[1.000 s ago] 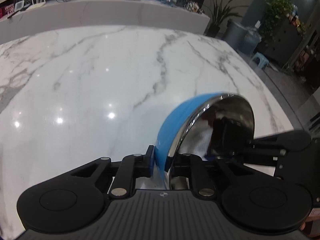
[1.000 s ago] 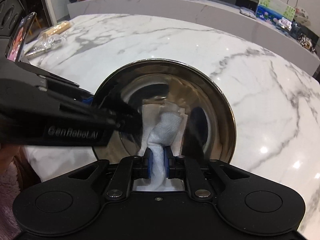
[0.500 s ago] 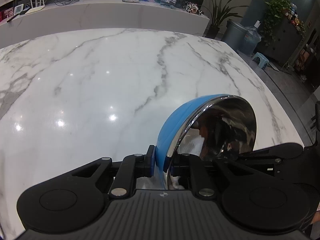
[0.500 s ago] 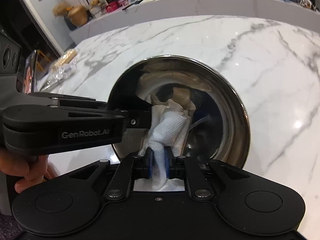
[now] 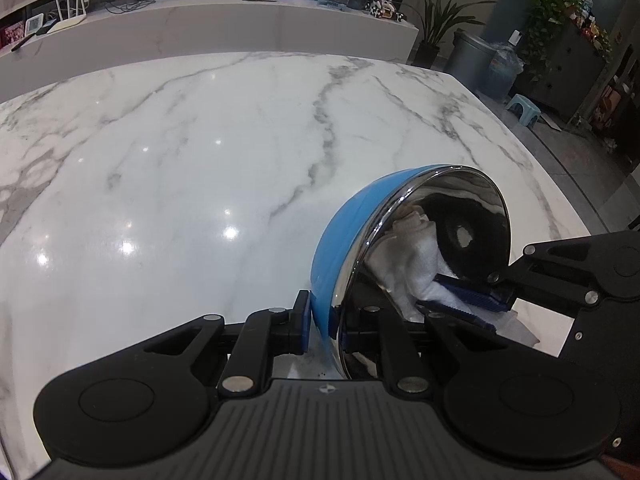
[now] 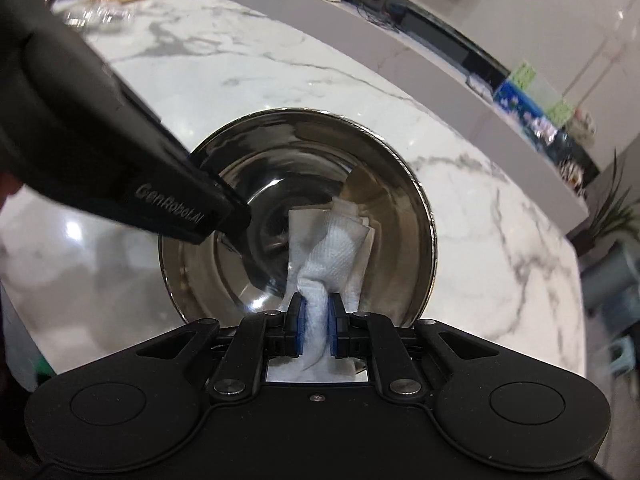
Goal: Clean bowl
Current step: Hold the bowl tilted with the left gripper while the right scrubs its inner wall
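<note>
Clearly the left gripper (image 5: 320, 322) clamps the bowl (image 5: 348, 236) rim, tilting it so the right gripper (image 6: 316, 330), pinching the paper towel (image 6: 340, 248), wipes inside.

Open marble table (image 5: 180, 184) left of the tilted bowl (image 5: 344, 236), bowl mouth crowded by paper towel (image 6: 340, 256), counter (image 5: 224, 20) behind

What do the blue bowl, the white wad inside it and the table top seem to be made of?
The blue bowl with the mirror-like inside looks like polished steel: it reflects sharply; its blue outside may be paint or plastic. The white wad seems to be a paper towel, embossed and creased. The white table top with grey veins looks like glossy marble, possibly imitation.
</note>
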Demonstrator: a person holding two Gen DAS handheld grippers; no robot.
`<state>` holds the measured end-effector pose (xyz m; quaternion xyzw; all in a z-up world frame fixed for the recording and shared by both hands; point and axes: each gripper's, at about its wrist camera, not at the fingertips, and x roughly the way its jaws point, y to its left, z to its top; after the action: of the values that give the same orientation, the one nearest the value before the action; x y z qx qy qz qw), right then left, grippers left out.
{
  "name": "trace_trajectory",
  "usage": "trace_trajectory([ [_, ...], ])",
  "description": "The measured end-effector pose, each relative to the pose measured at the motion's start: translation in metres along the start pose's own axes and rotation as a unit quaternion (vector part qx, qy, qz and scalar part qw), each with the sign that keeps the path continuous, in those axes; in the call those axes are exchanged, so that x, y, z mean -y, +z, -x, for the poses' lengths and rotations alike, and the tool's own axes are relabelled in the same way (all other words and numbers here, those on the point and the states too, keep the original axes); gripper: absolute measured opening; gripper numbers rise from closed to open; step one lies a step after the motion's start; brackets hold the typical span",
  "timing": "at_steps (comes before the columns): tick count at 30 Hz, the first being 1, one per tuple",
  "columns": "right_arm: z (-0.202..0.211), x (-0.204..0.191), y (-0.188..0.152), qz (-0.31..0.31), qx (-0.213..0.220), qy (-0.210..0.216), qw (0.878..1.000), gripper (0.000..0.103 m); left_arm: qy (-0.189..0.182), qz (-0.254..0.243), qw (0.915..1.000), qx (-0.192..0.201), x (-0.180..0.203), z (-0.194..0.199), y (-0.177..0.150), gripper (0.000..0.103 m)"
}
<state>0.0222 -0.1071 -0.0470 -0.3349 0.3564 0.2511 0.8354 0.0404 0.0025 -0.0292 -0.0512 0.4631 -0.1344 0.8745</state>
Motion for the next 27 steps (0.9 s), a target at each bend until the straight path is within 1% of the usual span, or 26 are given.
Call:
trace_trajectory([
  [4,-0.004,0.002,0.000,-0.016,0.000,0.014,1.000,0.010,-0.008,0.005,0.9999,-0.009,-0.001,-0.003,-0.001,0.014],
  [6,-0.004,0.008,0.002,-0.029,-0.003,0.024,0.999,0.010,-0.016,0.010,0.9996,-0.022,-0.001,-0.008,-0.002,0.020],
  [8,-0.006,0.014,0.003,-0.051,-0.008,0.036,0.998,0.010,-0.022,0.013,0.9993,-0.028,0.000,-0.010,-0.004,0.021],
  [10,-0.005,0.018,0.007,-0.064,-0.010,0.042,0.997,0.010,-0.025,0.016,0.9991,-0.030,0.000,-0.011,-0.004,0.020],
  [12,-0.002,0.020,0.004,-0.070,-0.009,0.048,0.996,0.009,-0.028,0.018,0.9990,-0.029,-0.001,-0.011,-0.004,0.015],
  [13,-0.001,0.021,0.002,-0.073,-0.008,0.050,0.996,0.009,-0.028,0.019,0.9991,-0.027,-0.001,-0.010,-0.004,0.015],
  [15,-0.001,0.022,-0.001,-0.079,-0.006,0.062,0.995,0.010,-0.019,0.020,0.9995,-0.014,-0.003,-0.007,-0.004,0.013],
  [16,-0.002,0.024,-0.002,-0.091,-0.005,0.080,0.993,0.010,-0.013,0.021,0.9997,-0.006,-0.004,-0.004,-0.003,0.012],
  [18,-0.007,0.030,-0.001,-0.120,-0.003,0.110,0.987,0.010,-0.004,0.021,0.9998,0.005,-0.005,-0.001,-0.002,0.011],
  [19,-0.010,0.035,-0.001,-0.151,-0.001,0.133,0.979,0.010,0.000,0.021,0.9997,0.009,-0.006,0.000,-0.001,0.011],
  [21,-0.012,0.041,-0.003,-0.189,0.005,0.154,0.970,0.010,0.009,0.017,0.9997,0.012,-0.006,0.001,0.000,0.011],
  [22,-0.014,0.043,-0.005,-0.216,0.009,0.169,0.962,0.010,0.011,0.017,0.9997,0.013,-0.006,0.002,0.000,0.011],
  [24,-0.015,0.046,-0.007,-0.250,0.011,0.194,0.948,0.010,0.012,0.016,0.9997,0.012,-0.006,0.001,0.000,0.011],
  [25,-0.015,0.047,-0.010,-0.274,0.015,0.219,0.936,0.010,0.012,0.016,0.9997,0.012,-0.006,0.002,0.000,0.011],
  [26,-0.014,0.049,-0.011,-0.286,0.016,0.227,0.931,0.010,0.012,0.015,0.9997,0.012,-0.006,0.002,0.000,0.011],
  [27,-0.015,0.049,-0.011,-0.290,0.016,0.229,0.929,0.011,0.013,0.014,0.9997,0.012,-0.006,0.002,0.000,0.011],
])
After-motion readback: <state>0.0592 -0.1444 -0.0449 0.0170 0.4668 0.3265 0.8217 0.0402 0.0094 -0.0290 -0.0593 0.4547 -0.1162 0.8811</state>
